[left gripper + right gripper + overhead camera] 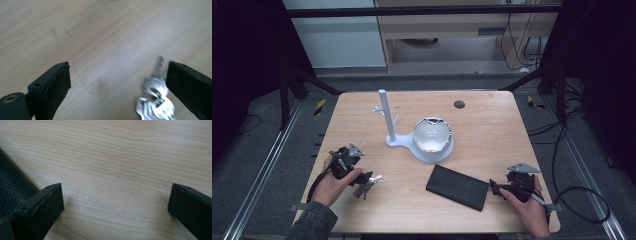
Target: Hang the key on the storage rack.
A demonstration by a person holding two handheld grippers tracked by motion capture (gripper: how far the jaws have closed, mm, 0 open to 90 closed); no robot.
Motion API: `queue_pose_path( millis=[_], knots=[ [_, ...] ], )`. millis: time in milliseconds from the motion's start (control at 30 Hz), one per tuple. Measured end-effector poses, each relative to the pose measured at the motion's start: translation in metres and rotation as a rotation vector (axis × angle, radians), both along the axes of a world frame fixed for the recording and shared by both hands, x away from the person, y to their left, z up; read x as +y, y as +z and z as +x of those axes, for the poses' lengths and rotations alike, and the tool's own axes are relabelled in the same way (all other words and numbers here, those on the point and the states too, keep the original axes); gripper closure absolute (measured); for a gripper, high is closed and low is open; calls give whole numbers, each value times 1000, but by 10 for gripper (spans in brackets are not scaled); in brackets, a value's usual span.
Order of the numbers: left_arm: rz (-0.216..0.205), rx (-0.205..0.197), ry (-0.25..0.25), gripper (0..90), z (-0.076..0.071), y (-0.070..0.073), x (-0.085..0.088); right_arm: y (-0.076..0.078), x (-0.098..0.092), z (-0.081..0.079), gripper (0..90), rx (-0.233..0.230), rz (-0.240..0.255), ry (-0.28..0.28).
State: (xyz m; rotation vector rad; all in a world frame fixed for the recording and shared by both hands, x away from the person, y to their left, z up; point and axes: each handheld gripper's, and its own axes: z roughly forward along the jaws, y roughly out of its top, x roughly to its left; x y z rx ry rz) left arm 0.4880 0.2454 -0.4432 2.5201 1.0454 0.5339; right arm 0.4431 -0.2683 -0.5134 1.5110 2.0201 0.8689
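A bunch of silver keys (370,181) lies on the wooden table (492,130) at the front left. My left gripper (363,181) is down at the keys with its jaws wide apart. In the left gripper view the keys (155,100) lie just inside the right-hand jaw, blurred, and nothing presses on them. My left gripper (117,82) is open. A black textured wallet (458,187) lies flat at the front centre. My right gripper (493,189) sits just right of it, open, and points at its end. In the right gripper view the wallet (12,187) lies beside the left jaw, with bare wood under my right gripper (115,202).
A white stand (398,142) with an upright pole (386,116) and small pegs stands mid-table. A white bowl (432,134) rests on its round tray. A dark grommet (459,104) sits near the far edge. Cables trail off the table's right side.
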Motion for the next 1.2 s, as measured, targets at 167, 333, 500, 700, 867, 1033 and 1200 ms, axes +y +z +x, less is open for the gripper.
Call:
queue_pose_path(
  millis=[167,333,500,700,867,1033,1200],
  knots=[
    [50,44,-54,47,-14,6,-16,0,0,0,5,1,-1,3],
    [88,73,-72,52,-20,4,-18,0,0,-1,4,1,-1,3],
    [96,158,-123,141,-26,3,-18,0,0,-1,5,1,-1,3],
    [103,167,-106,99,-28,4,-19,0,0,-1,5,1,-1,3],
    [91,186,-97,139,-28,-1,-15,0,0,-1,4,1,-1,3],
    [86,219,-82,196,-28,-11,-12,0,0,-1,5,1,-1,3],
    [85,236,-54,235,-24,-18,-11,0,0,-1,5,1,-1,3]
  ],
)
